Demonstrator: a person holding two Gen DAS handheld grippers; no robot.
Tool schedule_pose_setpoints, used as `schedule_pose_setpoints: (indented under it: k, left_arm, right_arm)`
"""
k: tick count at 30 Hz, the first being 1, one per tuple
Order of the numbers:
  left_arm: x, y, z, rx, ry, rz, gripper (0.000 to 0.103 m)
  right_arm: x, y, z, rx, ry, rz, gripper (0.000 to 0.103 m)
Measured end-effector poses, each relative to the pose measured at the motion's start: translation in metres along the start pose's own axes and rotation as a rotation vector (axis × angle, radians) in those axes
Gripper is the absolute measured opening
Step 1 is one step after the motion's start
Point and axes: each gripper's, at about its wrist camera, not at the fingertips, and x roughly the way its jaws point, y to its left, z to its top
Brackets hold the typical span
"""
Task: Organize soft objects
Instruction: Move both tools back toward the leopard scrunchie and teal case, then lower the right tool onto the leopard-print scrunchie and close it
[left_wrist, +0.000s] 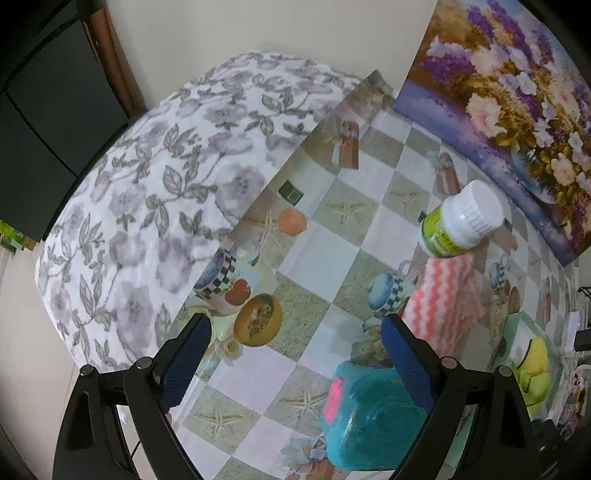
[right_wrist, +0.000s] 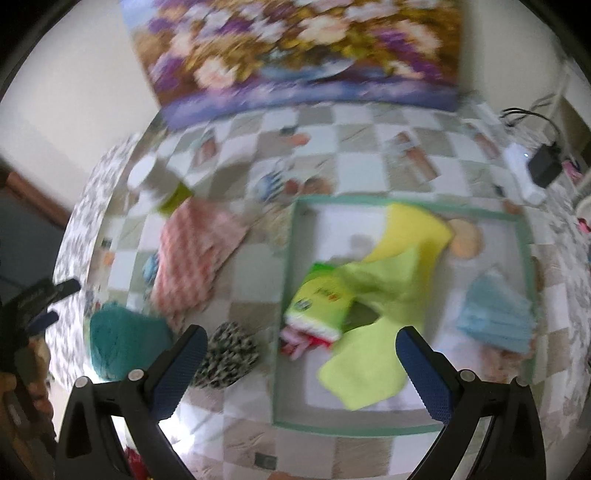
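My left gripper (left_wrist: 295, 336) is open and empty above the checkered tablecloth; a teal knitted pouch (left_wrist: 373, 413) with a pink spot lies just under its right finger. A pink-and-white zigzag cloth (left_wrist: 443, 306) lies beyond it. My right gripper (right_wrist: 301, 349) is open and empty over the left side of a green-rimmed tray (right_wrist: 406, 201). The tray holds yellow-green cloths (right_wrist: 388, 280), a green packet (right_wrist: 321, 302), a light blue cloth (right_wrist: 498, 317) and a tan round thing (right_wrist: 465, 240). The pink zigzag cloth (right_wrist: 195, 258), the teal pouch (right_wrist: 125, 343) and a black-and-white spotted soft item (right_wrist: 229, 354) lie left of the tray.
A white-capped green bottle (left_wrist: 458, 229) rests tilted on the pink cloth. A flower painting (left_wrist: 517, 96) leans on the wall behind the table. A floral-covered cushion (left_wrist: 155, 192) lies left of the table. A white power strip with a black adapter (right_wrist: 535, 170) sits at the far right.
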Motion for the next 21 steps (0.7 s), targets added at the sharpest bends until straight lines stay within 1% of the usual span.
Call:
schedule_pose_setpoints:
  k: [4, 10, 16, 21]
  left_arm:
    - [0.01, 0.004, -0.001, -0.012, 0.031, -0.005, 0.093]
    - [0.016, 0.006, 0.0, -0.023, 0.043, -0.017, 0.093]
    - [0.031, 0.008, -0.001, -0.034, 0.086, -0.023, 0.093]
    - [0.037, 0.009, 0.0, -0.043, 0.103, -0.027, 0.093]
  right_arm:
    - [0.019, 0.024, -0.008, -0.064, 0.059, 0.021, 0.103]
    - [0.044, 0.048, -0.02, -0.136, 0.132, 0.06, 0.103]
    - [0.061, 0.057, -0.026, -0.155, 0.168, 0.058, 0.103]
    - [0.063, 0.068, -0.029, -0.196, 0.159, 0.072, 0.103]
